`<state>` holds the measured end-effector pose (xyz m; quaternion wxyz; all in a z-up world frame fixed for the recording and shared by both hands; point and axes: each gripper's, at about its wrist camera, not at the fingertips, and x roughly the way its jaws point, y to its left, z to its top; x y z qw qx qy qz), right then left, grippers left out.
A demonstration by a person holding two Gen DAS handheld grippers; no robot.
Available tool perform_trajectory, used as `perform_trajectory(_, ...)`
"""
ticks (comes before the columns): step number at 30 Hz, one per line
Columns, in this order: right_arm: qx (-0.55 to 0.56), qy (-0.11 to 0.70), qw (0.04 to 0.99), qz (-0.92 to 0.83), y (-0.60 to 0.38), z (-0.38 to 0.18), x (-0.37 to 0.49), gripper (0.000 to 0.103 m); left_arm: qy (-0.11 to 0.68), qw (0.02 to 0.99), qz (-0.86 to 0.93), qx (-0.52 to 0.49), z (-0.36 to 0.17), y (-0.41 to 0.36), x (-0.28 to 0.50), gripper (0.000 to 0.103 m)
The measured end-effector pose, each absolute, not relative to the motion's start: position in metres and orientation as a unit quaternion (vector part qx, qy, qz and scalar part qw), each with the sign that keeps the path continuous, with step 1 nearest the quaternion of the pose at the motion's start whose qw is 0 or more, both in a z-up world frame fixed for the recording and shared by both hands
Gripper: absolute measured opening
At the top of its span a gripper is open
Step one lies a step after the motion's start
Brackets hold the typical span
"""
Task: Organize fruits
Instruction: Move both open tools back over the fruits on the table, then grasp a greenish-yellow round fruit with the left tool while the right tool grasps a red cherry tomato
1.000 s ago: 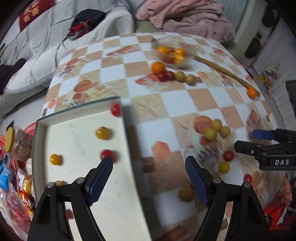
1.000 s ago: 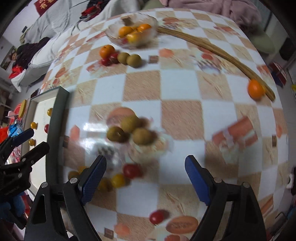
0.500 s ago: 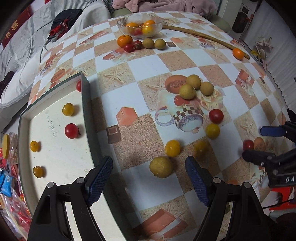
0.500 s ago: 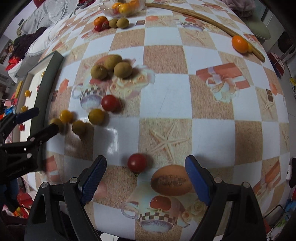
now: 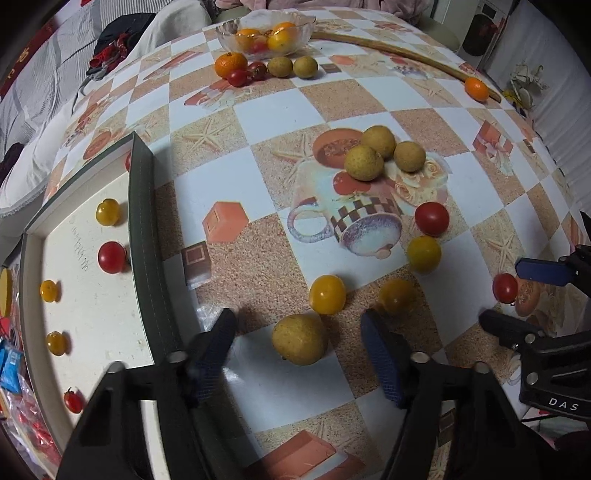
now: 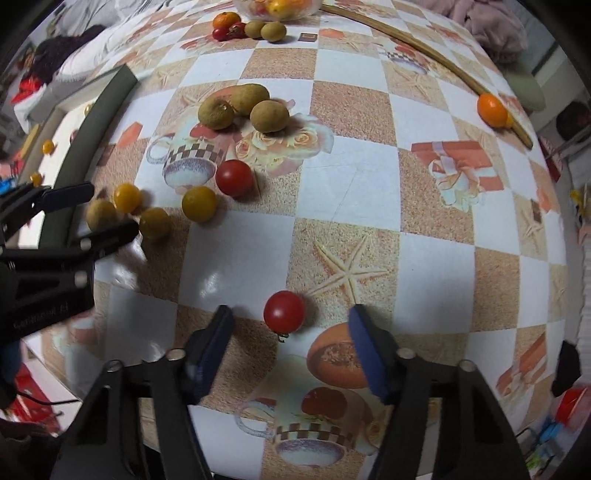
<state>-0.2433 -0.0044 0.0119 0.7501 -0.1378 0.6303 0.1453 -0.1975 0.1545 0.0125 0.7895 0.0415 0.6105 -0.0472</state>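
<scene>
My left gripper (image 5: 297, 343) is open, its jaws on either side of a tan longan (image 5: 300, 338) on the checked tablecloth. Yellow cherry tomatoes (image 5: 327, 294) lie just beyond it. My right gripper (image 6: 288, 332) is open around a red cherry tomato (image 6: 284, 311) near the table's front edge; that tomato also shows in the left wrist view (image 5: 504, 288). A white tray with a dark rim (image 5: 147, 236) at the left holds several red and yellow tomatoes. Three longans (image 5: 384, 153) sit mid-table.
A glass bowl of fruit (image 5: 266, 33) stands at the far edge with an orange (image 5: 230, 64), tomatoes and longans beside it. A long stick (image 5: 402, 55) and a lone orange (image 5: 476, 88) lie at the far right. Snack packets (image 5: 11, 369) are left of the tray.
Both grippers moved forward and lower toward the table. The left now brackets the longan; the right now brackets the red tomato. Both stayed open.
</scene>
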Motion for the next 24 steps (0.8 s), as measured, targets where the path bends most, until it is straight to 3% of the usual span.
perform_trajectory(2, -0.143, 0.626, 0.752, 0.148, -0.004, 0.014, -0.245, 0.048, 0.608, 0.792, -0.046, 0.032, 0.013, 0.155, -0.198, 0.058)
perform_trajectory(4, -0.139, 0.626, 0.751, 0.155, -0.005, 0.016, -0.246, 0.026, 0.605, 0.794, -0.047, 0.031, 0.015, 0.155, -0.198, 0.043)
perform_trajectory(5, -0.135, 0.627, 0.750, 0.158, -0.005, 0.016, -0.245, 0.023, 0.605, 0.794, -0.050, 0.029, 0.015, 0.154, -0.199, 0.039)
perform_trajectory(7, -0.108, 0.633, 0.747, 0.169, -0.009, 0.018, -0.242, 0.023, 0.606, 0.793, -0.062, 0.014, 0.017, 0.155, -0.199, 0.030)
perform_trajectory(14, -0.046, 0.640, 0.746, 0.179, -0.025, 0.028, -0.232, 0.023, 0.603, 0.794, -0.069, -0.032, 0.026, 0.167, -0.203, 0.030)
perform_trajectory(24, -0.043, 0.634, 0.748, 0.192, -0.014, 0.041, -0.222, 0.023, 0.590, 0.804, -0.060, -0.054, 0.045, 0.183, -0.206, 0.030)
